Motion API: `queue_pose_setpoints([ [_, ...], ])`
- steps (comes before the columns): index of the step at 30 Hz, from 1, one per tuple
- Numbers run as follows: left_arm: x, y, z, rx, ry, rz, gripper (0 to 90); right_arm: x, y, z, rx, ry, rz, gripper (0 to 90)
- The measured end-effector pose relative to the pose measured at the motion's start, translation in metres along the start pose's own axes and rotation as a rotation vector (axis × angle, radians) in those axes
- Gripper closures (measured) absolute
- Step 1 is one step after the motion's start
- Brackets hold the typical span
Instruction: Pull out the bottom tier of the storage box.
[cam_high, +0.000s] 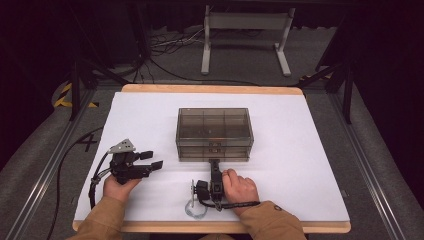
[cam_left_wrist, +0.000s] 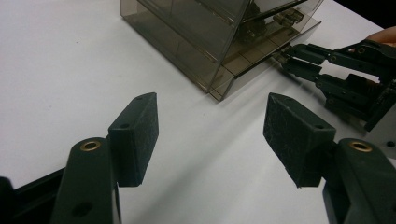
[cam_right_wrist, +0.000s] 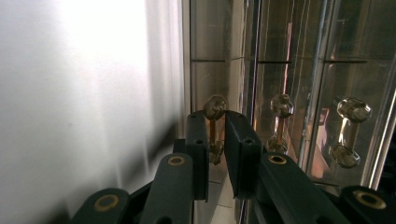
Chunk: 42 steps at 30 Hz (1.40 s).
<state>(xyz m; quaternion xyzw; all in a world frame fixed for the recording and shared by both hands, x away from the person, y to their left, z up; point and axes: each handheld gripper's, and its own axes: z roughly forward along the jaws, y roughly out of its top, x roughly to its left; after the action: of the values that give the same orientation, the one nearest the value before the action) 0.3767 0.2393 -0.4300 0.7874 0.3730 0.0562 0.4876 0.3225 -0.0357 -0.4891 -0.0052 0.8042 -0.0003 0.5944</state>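
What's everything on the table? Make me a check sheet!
Surface: white sheet over a wood-edged table.
Job's things: smoky clear drawer box, lowest drawer pulled slightly out; handle between the right jaws.
Clutter: small clear ring near the front edge.
Grippers: left hand-held gripper open, empty, resting left of the box; right hand-held gripper shut on the handle.
Cables: one trails from each gripper; more lie on the floor behind.
Surroundings: dark room, grey floor, white stand behind the table.
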Motion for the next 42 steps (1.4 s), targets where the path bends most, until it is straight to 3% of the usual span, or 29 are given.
queue_pose_setpoints([
  [9, 0.000, 0.000, 0.000, 0.000, 0.000, -0.001, 36.5, 0.001, -0.001, -0.006, -0.004, 0.009, -0.003, 80.5],
  [15, 0.000, 0.000, 0.000, 0.005, 0.002, 0.000, 36.5, -0.005, -0.002, -0.007, -0.026, 0.061, 0.067, 78.7],
  [22, 0.000, 0.000, 0.001, 0.006, 0.000, -0.007, 36.5, -0.026, -0.016, -0.005, -0.114, 0.240, 0.246, 66.5],
  [24, 0.000, 0.000, 0.001, 0.007, 0.000, -0.008, 36.5, -0.029, -0.018, -0.005, -0.129, 0.262, 0.274, 66.1],
  [25, 0.000, 0.000, 0.001, 0.009, 0.000, -0.006, 36.5, -0.033, -0.023, -0.004, -0.147, 0.313, 0.322, 63.8],
  [28, 0.000, -0.001, 0.000, 0.017, 0.006, -0.005, 36.5, -0.035, -0.026, -0.004, -0.166, 0.343, 0.340, 62.7],
  [36, -0.002, -0.007, -0.007, 0.019, 0.028, -0.003, 36.8, -0.049, -0.042, 0.002, -0.266, 0.532, 0.478, 56.2],
  [42, -0.002, -0.010, -0.011, 0.016, 0.034, -0.010, 36.7, -0.057, -0.064, 0.006, -0.341, 0.658, 0.623, 53.6],
])
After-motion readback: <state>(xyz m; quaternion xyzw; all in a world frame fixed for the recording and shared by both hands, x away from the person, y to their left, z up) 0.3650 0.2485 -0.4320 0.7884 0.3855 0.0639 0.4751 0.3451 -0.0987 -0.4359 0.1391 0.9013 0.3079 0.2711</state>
